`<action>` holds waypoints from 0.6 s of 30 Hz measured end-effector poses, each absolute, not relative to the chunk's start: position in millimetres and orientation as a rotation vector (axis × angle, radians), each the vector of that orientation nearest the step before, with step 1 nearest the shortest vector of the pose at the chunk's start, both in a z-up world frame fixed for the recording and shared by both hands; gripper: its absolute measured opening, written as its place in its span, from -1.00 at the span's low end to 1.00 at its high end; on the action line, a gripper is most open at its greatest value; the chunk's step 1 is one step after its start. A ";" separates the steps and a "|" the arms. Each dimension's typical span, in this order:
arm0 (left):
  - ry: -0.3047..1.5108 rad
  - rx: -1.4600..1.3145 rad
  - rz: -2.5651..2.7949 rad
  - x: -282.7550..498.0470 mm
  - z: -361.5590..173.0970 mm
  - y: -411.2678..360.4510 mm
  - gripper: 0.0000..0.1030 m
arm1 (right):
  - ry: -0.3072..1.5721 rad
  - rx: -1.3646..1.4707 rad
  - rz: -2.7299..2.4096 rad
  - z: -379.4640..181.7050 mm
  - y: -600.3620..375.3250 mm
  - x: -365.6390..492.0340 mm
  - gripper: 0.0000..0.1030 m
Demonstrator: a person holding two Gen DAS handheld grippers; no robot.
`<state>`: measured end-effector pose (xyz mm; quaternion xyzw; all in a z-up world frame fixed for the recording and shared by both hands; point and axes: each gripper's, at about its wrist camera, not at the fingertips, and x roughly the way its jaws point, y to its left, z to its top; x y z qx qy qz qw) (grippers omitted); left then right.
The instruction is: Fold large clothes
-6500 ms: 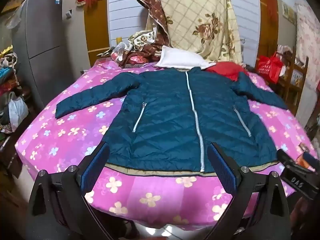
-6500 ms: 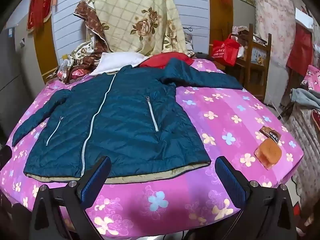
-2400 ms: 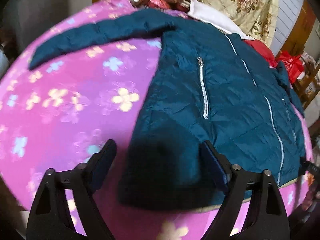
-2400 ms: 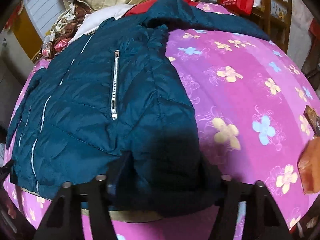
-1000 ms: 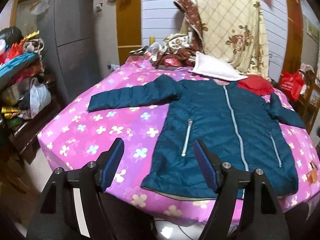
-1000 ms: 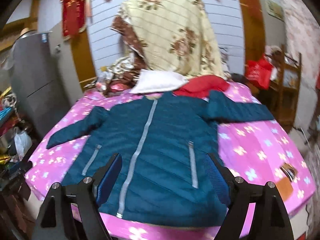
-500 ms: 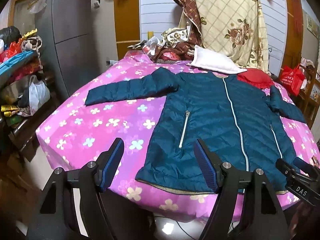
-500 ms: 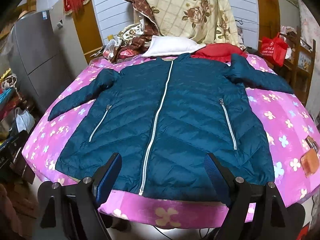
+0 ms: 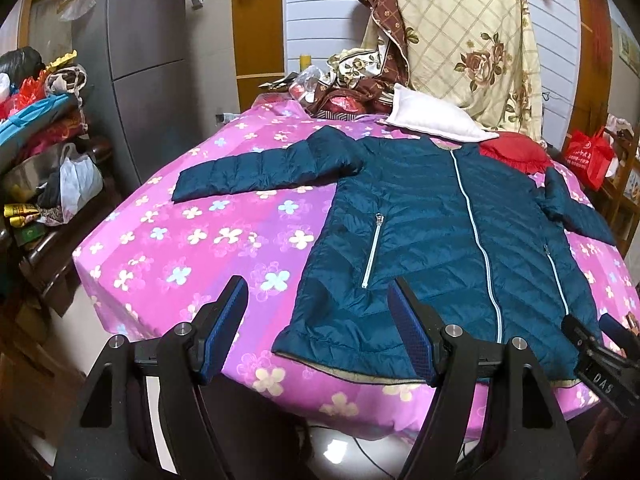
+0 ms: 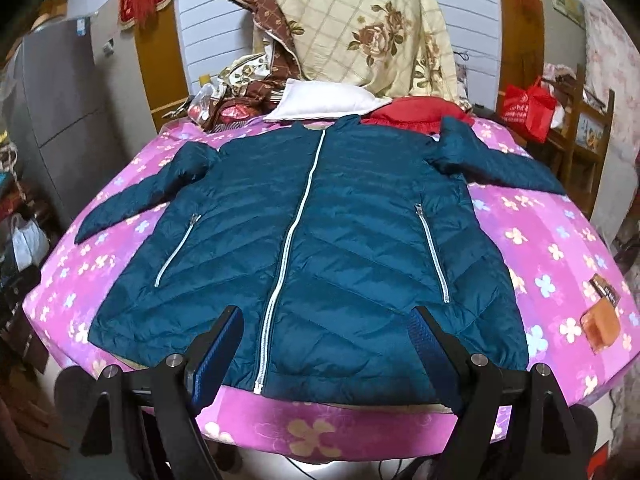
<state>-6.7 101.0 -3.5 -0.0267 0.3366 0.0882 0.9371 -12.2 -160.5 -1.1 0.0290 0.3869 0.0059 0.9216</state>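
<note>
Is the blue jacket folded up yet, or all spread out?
Spread out. The jacket lies flat on the pink bedspread, zipped shut, both sleeves stretched sideways.

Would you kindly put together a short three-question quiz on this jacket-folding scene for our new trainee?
1. True or false: the teal jacket lies face up with its front zip closed.
2. Which item touches the jacket's collar end? A) white pillow B) red bag C) grey fridge
3. Fill in: the left gripper and the right gripper are both ____ and holding nothing.

Key: 1 true; 2 A; 3 open.
</note>
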 end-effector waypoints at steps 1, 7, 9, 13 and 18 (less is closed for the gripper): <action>0.691 -0.056 0.179 -6.8 -3.7 101.5 0.41 | 0.796 0.048 0.014 -2.1 -158.5 -12.1 0.60; 0.692 -0.061 0.181 -7.1 -4.8 102.6 0.41 | 0.791 0.019 0.024 -2.5 -152.6 -14.6 0.60; 0.694 -0.059 0.180 -7.4 -5.4 102.4 0.41 | 0.789 0.019 0.020 -2.1 -152.8 -14.7 0.60; 0.693 -0.059 0.181 -7.0 -5.1 102.8 0.41 | 0.791 0.024 0.009 -2.7 -153.5 -14.6 0.60; 0.699 -0.062 0.189 -7.3 -7.1 105.2 0.41 | 0.788 0.027 0.006 -2.2 -153.3 -16.0 0.60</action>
